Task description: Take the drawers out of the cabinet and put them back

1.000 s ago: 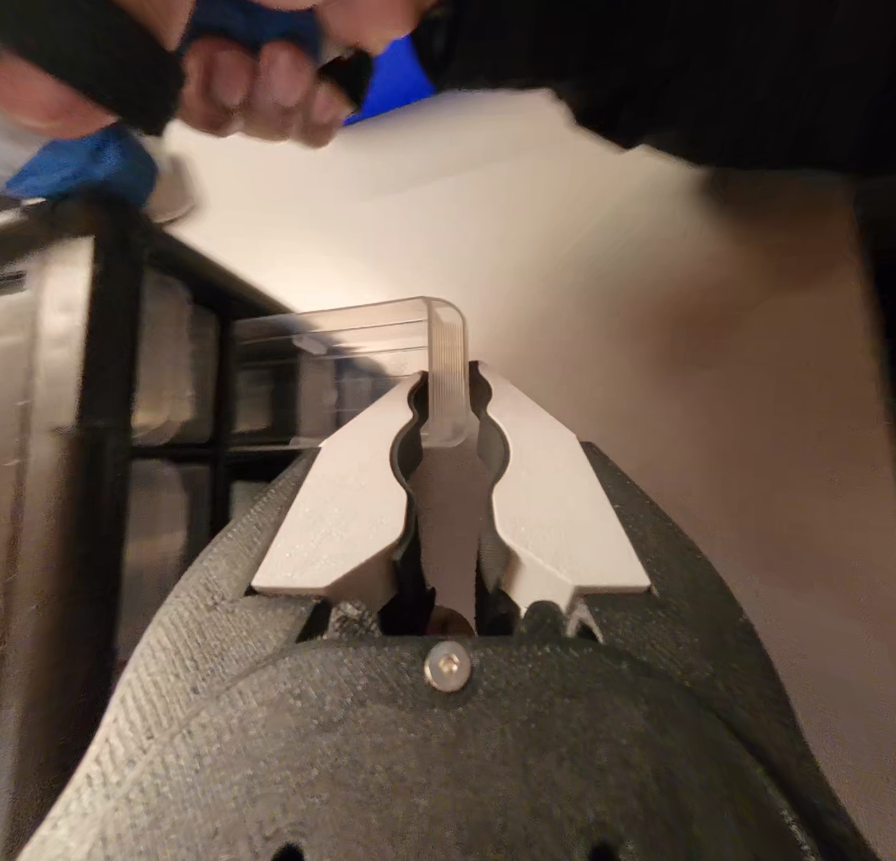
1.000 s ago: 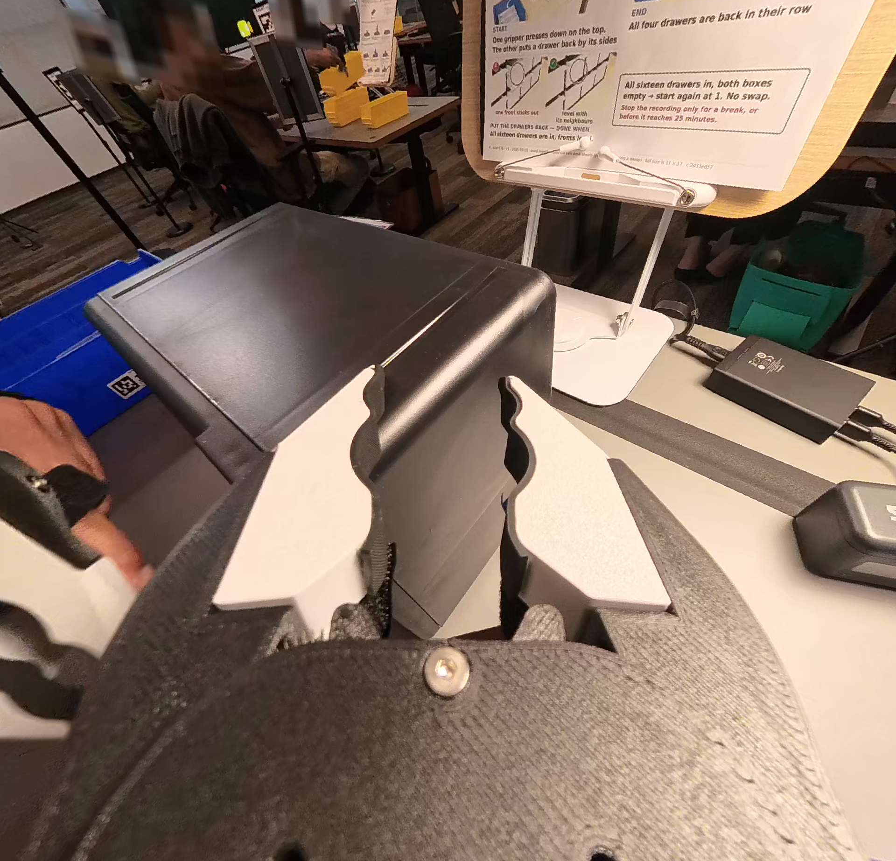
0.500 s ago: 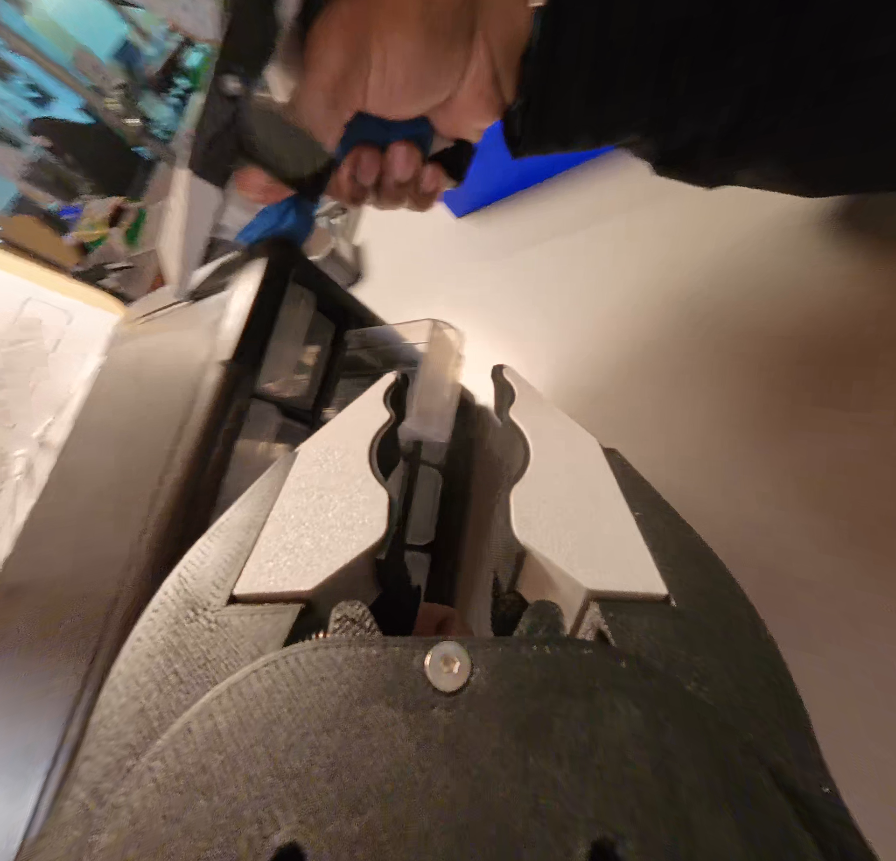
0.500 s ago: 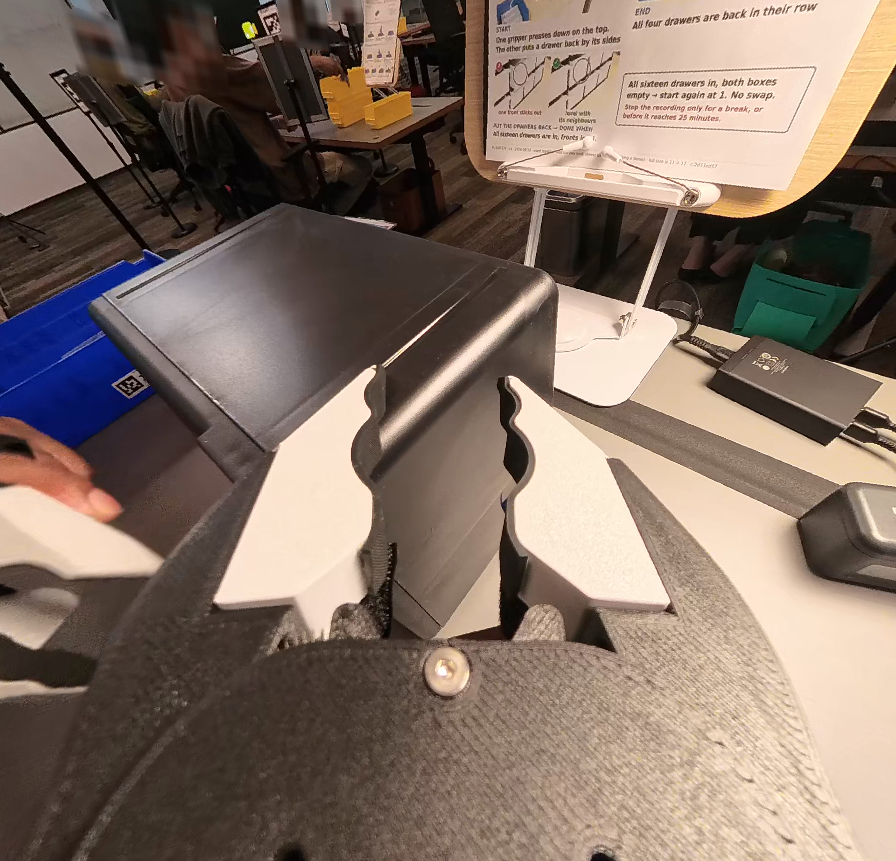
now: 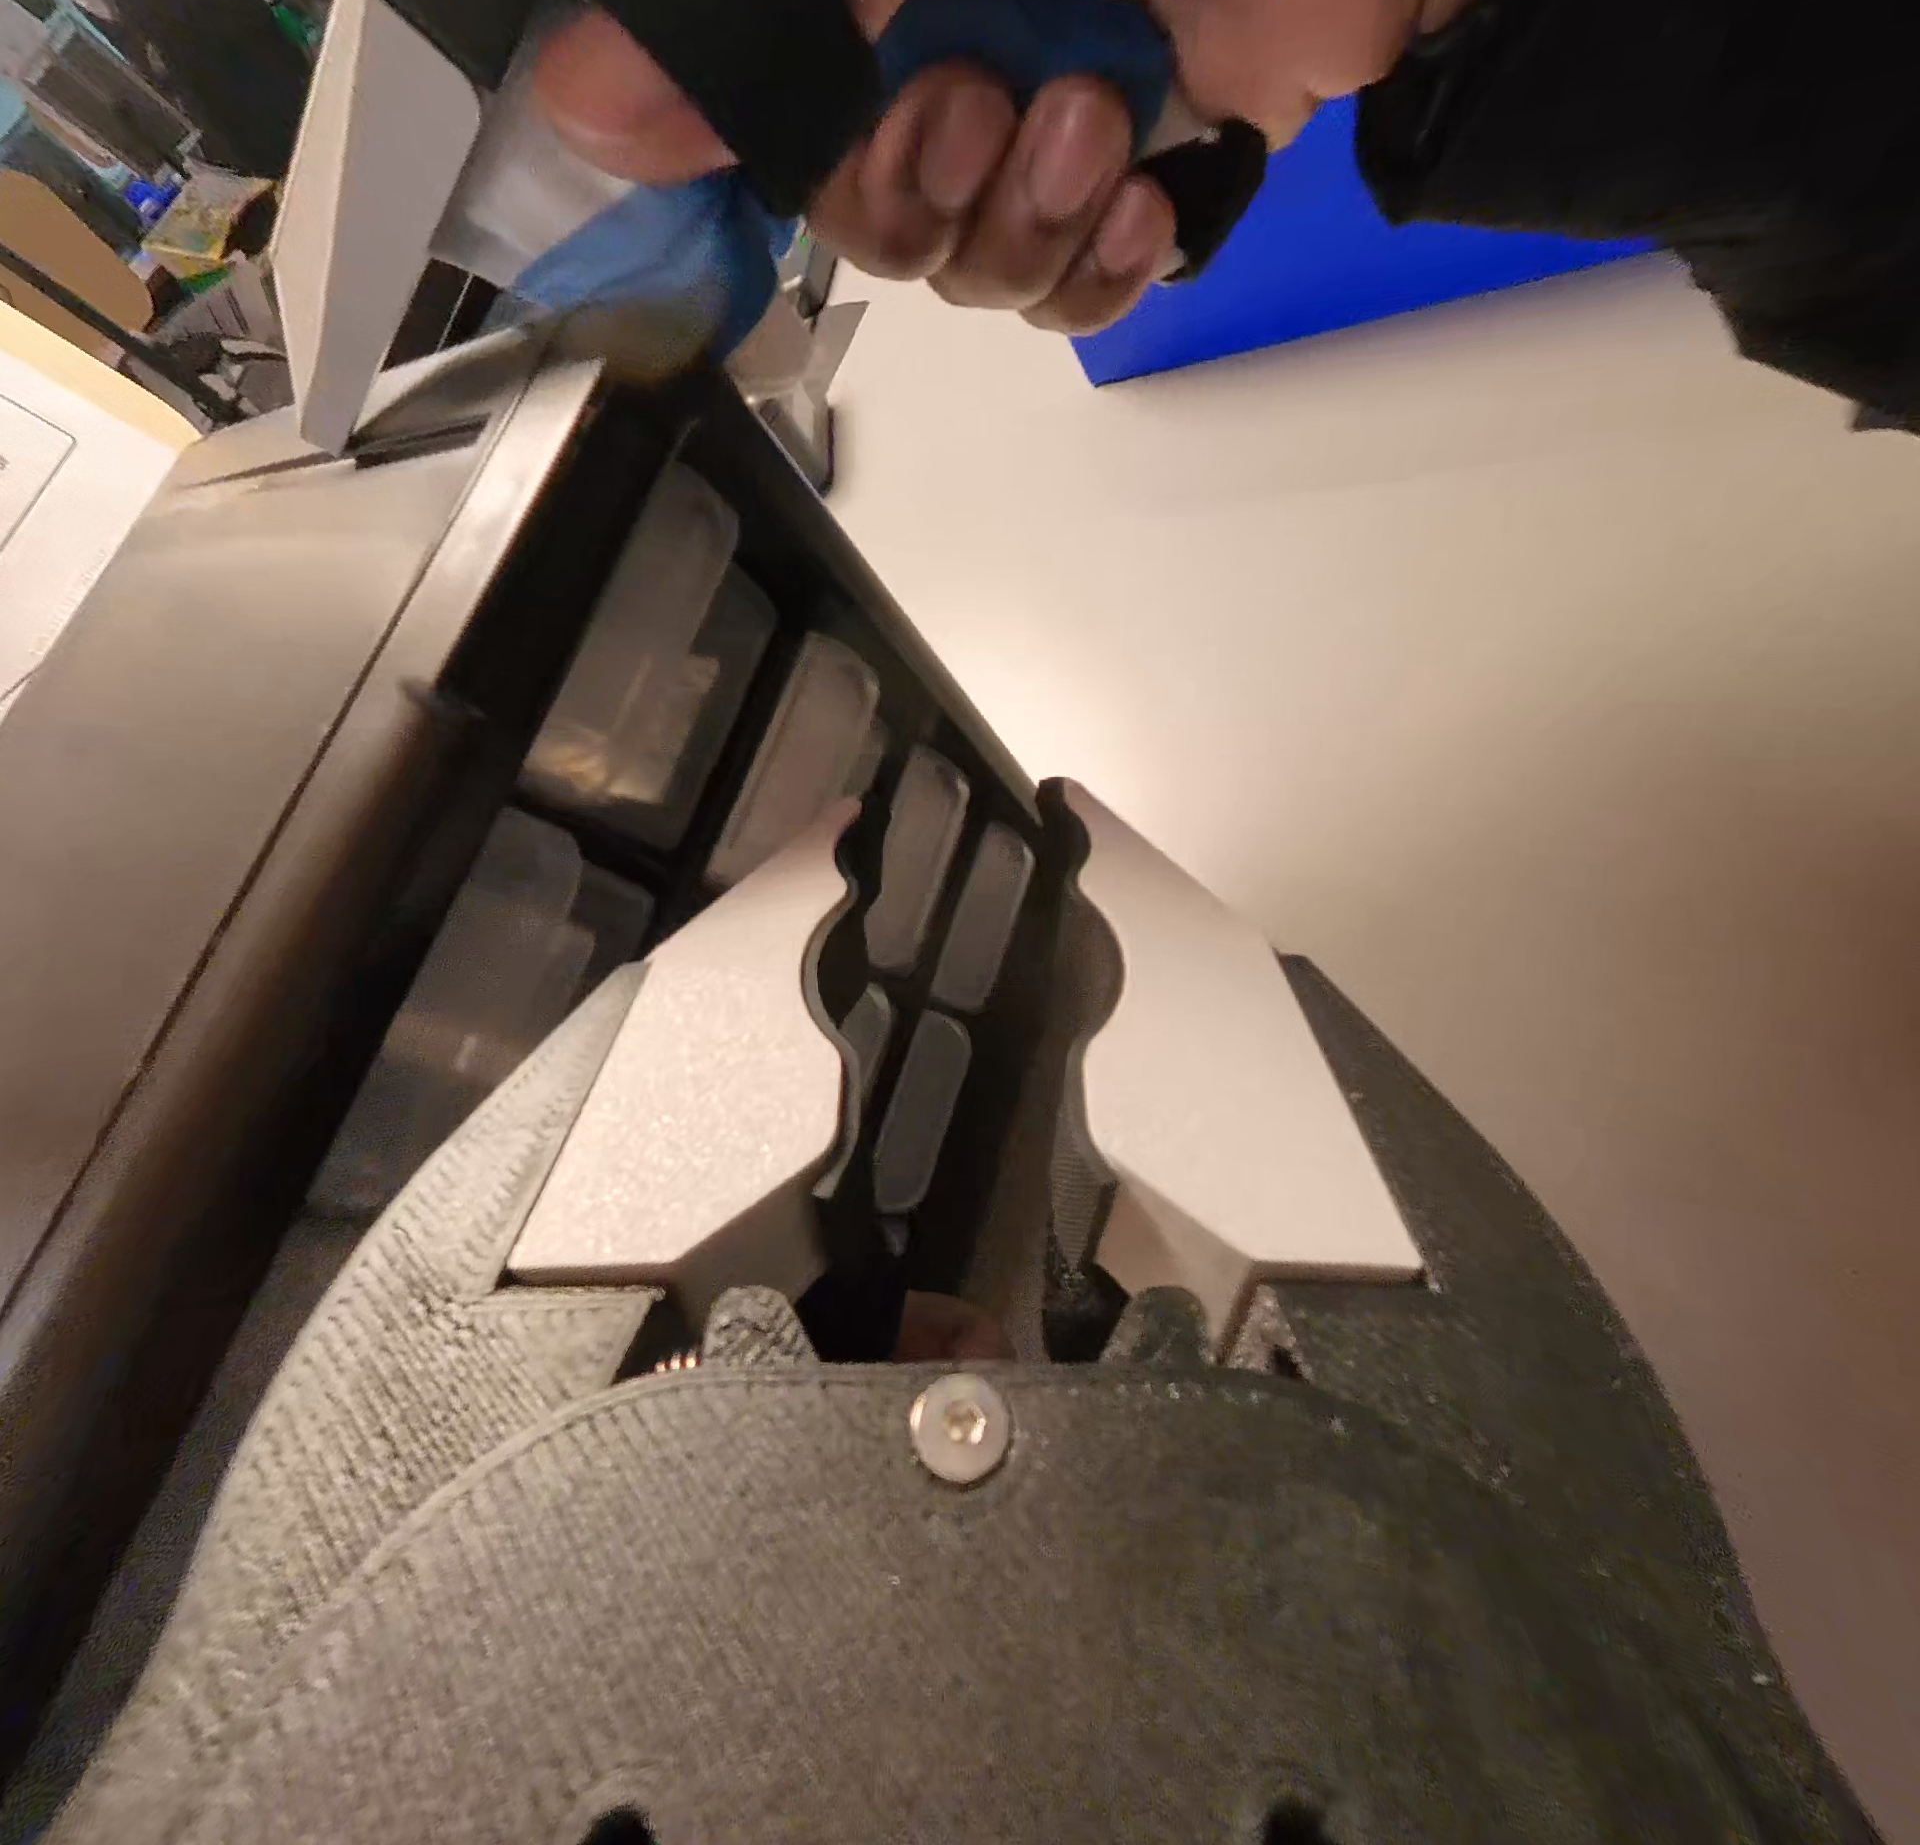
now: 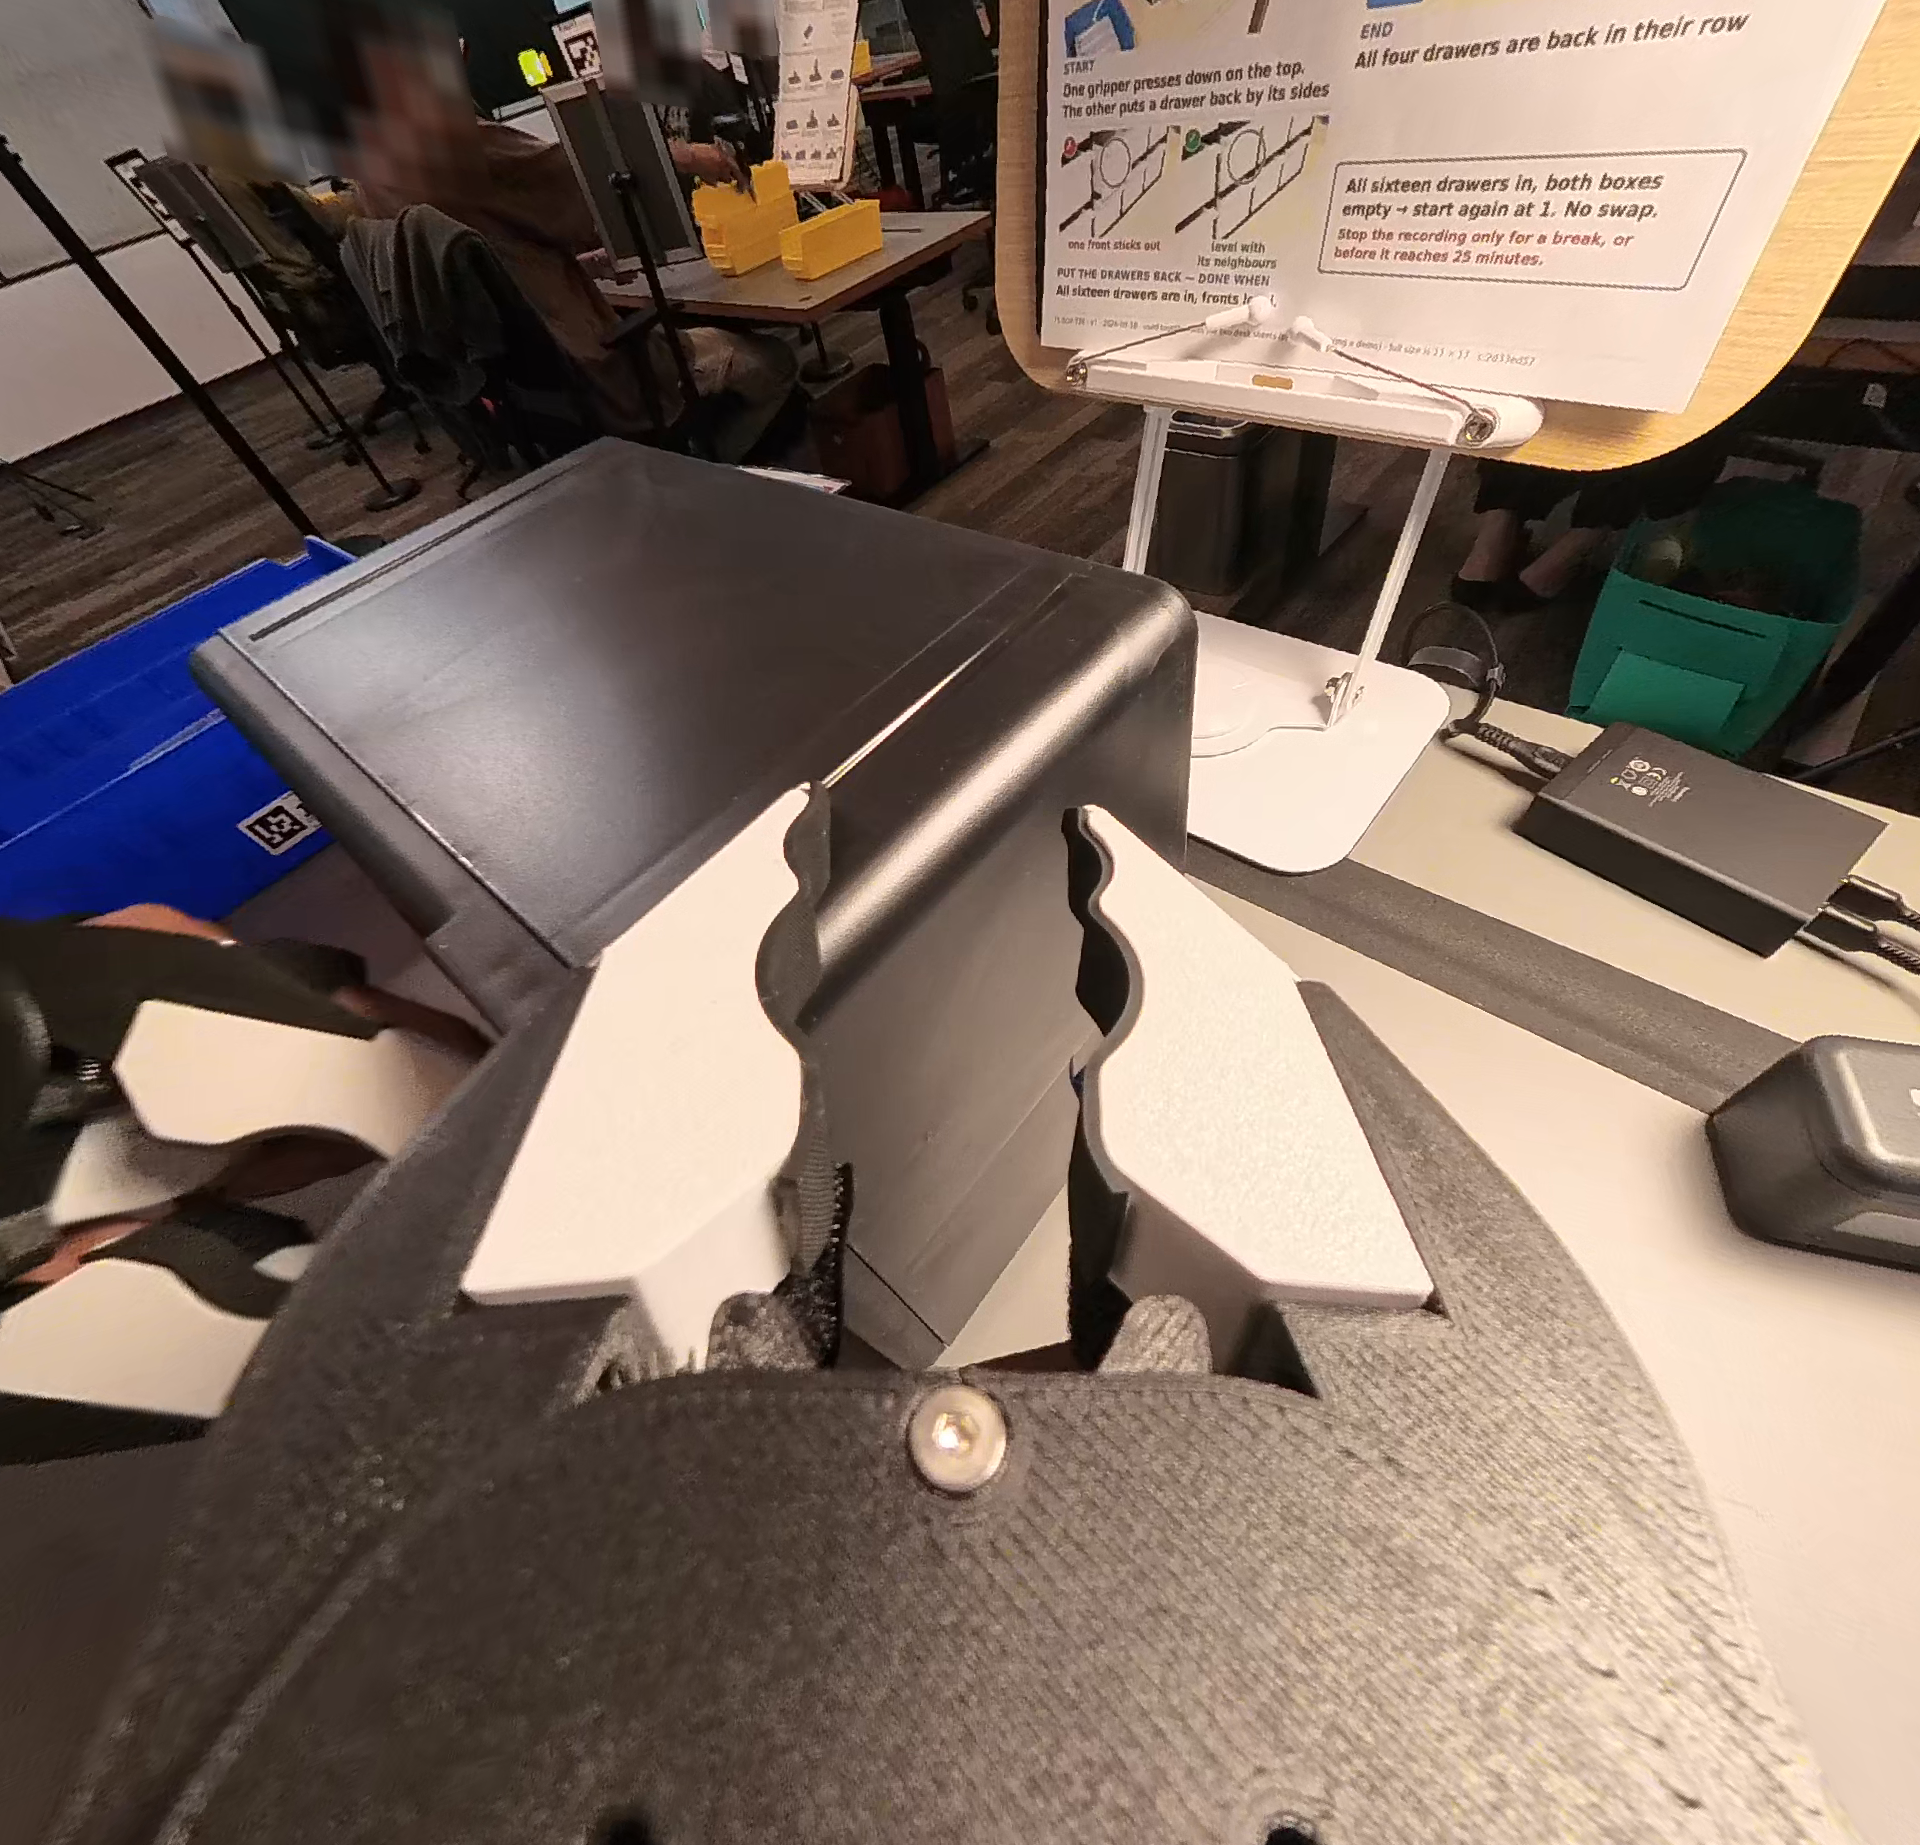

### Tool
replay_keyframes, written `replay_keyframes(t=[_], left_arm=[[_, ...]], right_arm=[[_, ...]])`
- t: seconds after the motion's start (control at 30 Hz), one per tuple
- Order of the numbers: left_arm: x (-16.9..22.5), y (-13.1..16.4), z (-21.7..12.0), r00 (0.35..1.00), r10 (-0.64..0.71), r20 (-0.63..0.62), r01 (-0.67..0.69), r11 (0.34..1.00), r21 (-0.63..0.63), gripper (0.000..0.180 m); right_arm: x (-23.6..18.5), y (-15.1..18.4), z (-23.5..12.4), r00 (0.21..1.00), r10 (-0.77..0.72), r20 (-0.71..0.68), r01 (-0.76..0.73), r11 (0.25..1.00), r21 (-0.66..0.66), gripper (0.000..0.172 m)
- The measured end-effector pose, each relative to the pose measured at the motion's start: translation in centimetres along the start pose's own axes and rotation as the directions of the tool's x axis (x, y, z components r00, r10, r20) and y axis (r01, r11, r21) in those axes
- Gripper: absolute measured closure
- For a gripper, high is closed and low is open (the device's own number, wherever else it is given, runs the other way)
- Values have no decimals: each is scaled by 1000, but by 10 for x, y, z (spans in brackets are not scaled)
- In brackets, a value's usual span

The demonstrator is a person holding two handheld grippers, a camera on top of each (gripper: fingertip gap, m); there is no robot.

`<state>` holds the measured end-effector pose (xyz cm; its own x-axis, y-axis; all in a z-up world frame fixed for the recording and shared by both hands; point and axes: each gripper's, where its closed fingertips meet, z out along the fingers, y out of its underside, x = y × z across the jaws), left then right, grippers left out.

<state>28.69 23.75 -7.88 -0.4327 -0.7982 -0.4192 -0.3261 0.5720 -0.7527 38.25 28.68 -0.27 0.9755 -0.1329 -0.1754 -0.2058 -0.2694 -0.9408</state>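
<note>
The black plastic cabinet (image 6: 665, 715) stands on the pale grey worktop (image 6: 1621, 1400), its flat top facing up and its front, with rows of small clear plastic drawers (image 5: 644, 694), turned toward the left hand-held gripper (image 5: 951, 808). All the drawer fronts I can make out from that side look seated in their slots, though the picture is smeared and the lower rows are partly hidden behind the white fingers (image 5: 717, 1047).

The left hand-held gripper is released: its jaws stand apart with nothing between them, and the drawer fronts show through the gap just beyond the tips. It points at the drawer face at a slant, so the drawers lie straight ahead and slightly left of it, their sliding axis running away into the cabinet.

The right hand-held gripper (image 6: 940, 829) hangs at the cabinet's near right top corner, jaws parted over the rounded edge; I cannot tell whether the pads actually press on it.

So the left one is nearer the drawers, and I would guess it goes in for one while the right steadies the cabinet; squaring up to a drawer front seems the thing to get right
</note>
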Motion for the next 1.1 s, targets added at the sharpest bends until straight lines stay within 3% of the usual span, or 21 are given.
replay_keyframes(t=[0.17,0.33,0.53,0.7,0.9,1.1], left_arm=[[8,18,-62,1000,-18,-4,18,999,31,140],[-33,71,-161,983,-140,116,141,990,-5,132],[-108,203,-294,907,-180,382,284,929,-237,127],[-113,315,-373,868,-244,431,441,779,-446,120],[-81,400,-405,895,-273,353,444,618,-649,120],[-89,434,-384,919,-232,320,394,594,-701,121]], right_arm=[[0,0,0,1000,4,6,-4,1000,0,123],[0,0,0,1000,-5,1,5,1000,-1,123],[0,0,0,1000,-6,1,6,1000,0,123],[1,0,0,1000,-9,1,9,1000,0,123],[1,-1,0,1000,-18,-3,18,1000,-2,123],[1,-1,0,1000,-25,-7,25,1000,-2,123]])
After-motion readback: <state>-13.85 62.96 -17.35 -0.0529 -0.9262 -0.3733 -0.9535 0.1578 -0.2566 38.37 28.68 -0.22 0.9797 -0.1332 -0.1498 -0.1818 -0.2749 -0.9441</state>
